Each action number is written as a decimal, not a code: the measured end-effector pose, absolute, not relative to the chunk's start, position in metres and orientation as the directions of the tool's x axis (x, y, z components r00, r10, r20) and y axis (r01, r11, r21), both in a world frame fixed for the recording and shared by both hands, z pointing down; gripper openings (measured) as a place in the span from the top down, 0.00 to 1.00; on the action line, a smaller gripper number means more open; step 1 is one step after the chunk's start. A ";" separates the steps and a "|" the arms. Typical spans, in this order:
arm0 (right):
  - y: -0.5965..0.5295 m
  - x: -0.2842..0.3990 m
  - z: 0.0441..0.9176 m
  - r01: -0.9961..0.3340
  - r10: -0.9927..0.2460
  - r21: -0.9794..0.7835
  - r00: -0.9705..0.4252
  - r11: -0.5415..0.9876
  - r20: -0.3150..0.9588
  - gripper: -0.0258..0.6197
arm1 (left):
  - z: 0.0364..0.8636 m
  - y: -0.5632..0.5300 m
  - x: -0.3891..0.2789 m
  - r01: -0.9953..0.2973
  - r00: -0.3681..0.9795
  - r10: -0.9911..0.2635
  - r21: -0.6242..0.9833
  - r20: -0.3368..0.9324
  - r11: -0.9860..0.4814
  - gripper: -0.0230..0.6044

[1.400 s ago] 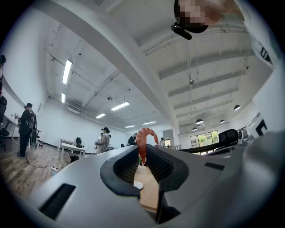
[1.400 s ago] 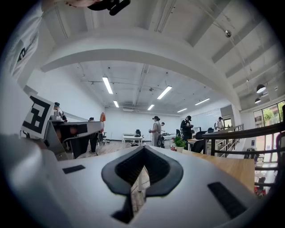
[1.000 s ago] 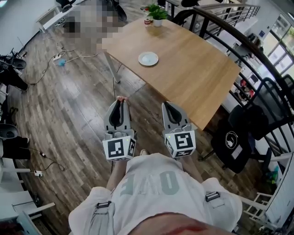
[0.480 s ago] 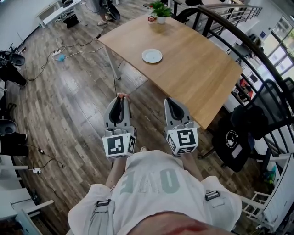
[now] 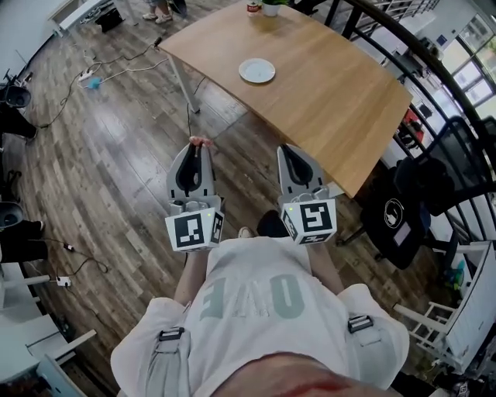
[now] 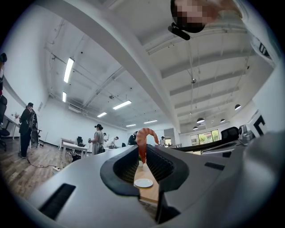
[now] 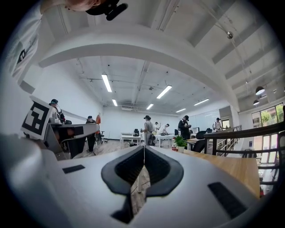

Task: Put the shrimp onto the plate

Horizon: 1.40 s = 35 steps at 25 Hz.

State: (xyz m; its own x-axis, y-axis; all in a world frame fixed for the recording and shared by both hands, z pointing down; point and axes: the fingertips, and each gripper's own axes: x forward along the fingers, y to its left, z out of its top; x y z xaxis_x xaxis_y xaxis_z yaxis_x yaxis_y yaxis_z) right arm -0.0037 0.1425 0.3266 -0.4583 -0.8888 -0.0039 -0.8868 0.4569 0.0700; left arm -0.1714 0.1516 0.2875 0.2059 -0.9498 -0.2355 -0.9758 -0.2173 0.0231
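Observation:
An orange-pink shrimp (image 6: 143, 141) stands up between the tips of my left gripper (image 6: 143, 153), which is shut on it. From the head view the shrimp (image 5: 202, 141) shows as a small pink bit at the left gripper (image 5: 197, 147), held over the wooden floor short of the table. The white plate (image 5: 256, 70) lies on the wooden table (image 5: 333, 101), well ahead of both grippers; in the left gripper view the plate (image 6: 143, 183) shows between the jaws, far off. My right gripper (image 5: 288, 149) is shut with nothing in it, its jaws meeting in a thin line (image 7: 144, 151).
A potted plant (image 7: 180, 142) and a red can (image 5: 253, 7) stand at the table's far end. A black chair (image 5: 403, 217) and a dark curved railing (image 5: 434, 70) lie to the right. Cables run over the floor (image 5: 101, 74) at left. Several people stand far off.
Both grippers have drifted slightly forward and up in the head view, the shrimp still held. The plate and table sit higher in the frame.

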 end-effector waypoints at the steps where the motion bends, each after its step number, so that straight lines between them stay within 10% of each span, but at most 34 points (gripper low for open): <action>1: 0.143 -0.004 0.326 -0.889 -0.891 0.072 -0.454 0.453 -0.002 0.93 | 0.288 0.150 -0.174 -0.976 0.204 -0.951 0.027 -0.233 -0.216 0.87; 35: -0.129 0.038 0.320 -0.913 -0.911 -0.032 -0.404 0.407 -0.078 0.93 | 0.258 -0.124 -0.164 -0.975 0.221 -0.941 -0.047 -0.257 -0.216 0.87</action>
